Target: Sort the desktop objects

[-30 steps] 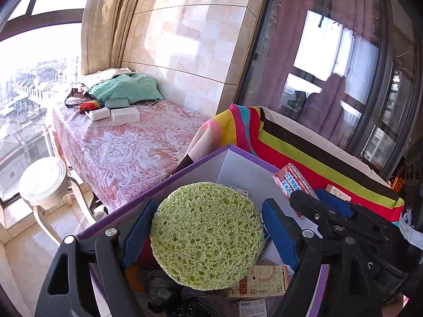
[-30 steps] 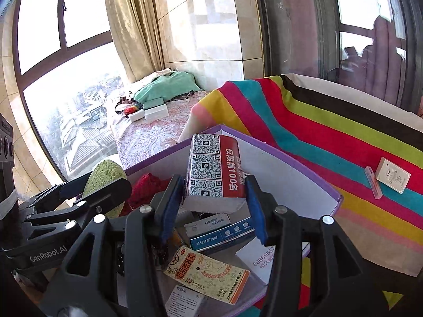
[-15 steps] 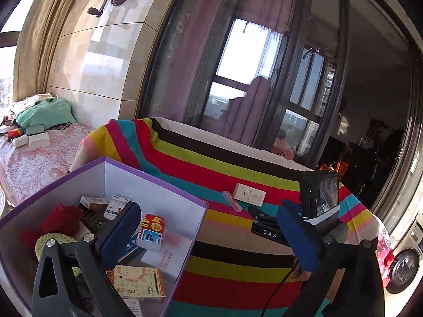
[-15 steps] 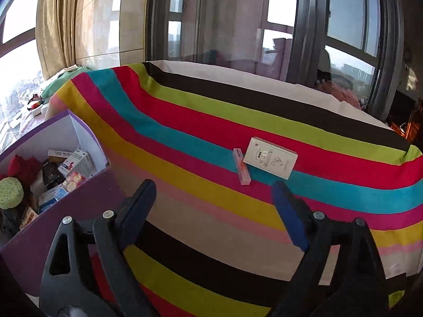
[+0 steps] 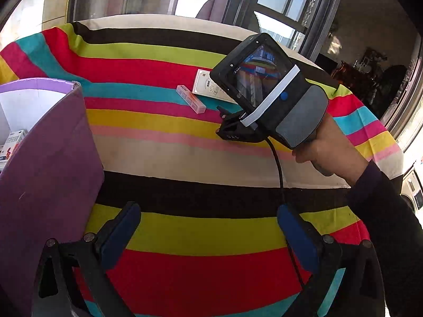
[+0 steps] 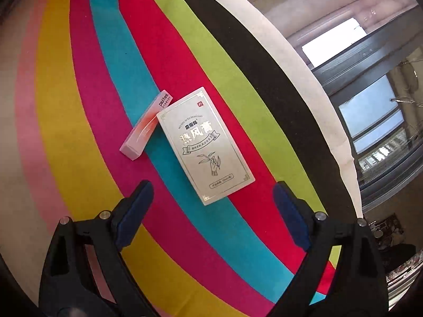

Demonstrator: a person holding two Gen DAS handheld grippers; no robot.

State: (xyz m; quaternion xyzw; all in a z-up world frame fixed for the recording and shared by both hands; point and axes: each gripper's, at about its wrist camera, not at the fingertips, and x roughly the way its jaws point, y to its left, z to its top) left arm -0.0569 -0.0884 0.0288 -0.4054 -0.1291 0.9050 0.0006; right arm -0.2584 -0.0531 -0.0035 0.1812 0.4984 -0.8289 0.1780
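Our right tool (image 6: 211, 211) hangs released over a white box (image 6: 206, 145) and pink box (image 6: 146, 126). Our left tool (image 5: 208, 227) is released, grasping nothing.

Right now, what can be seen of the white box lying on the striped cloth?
The white box is a flat rectangular carton, apparently card, with a thin silver border, Chinese lettering, a banner and a line drawing of a hand holding a sprig. It lies face up and closed on the striped cloth, across the red and teal stripes, set diagonally in the right wrist view. One corner meets or slightly overlaps the small pink box beside it. The right gripper is open just short of it, not touching.
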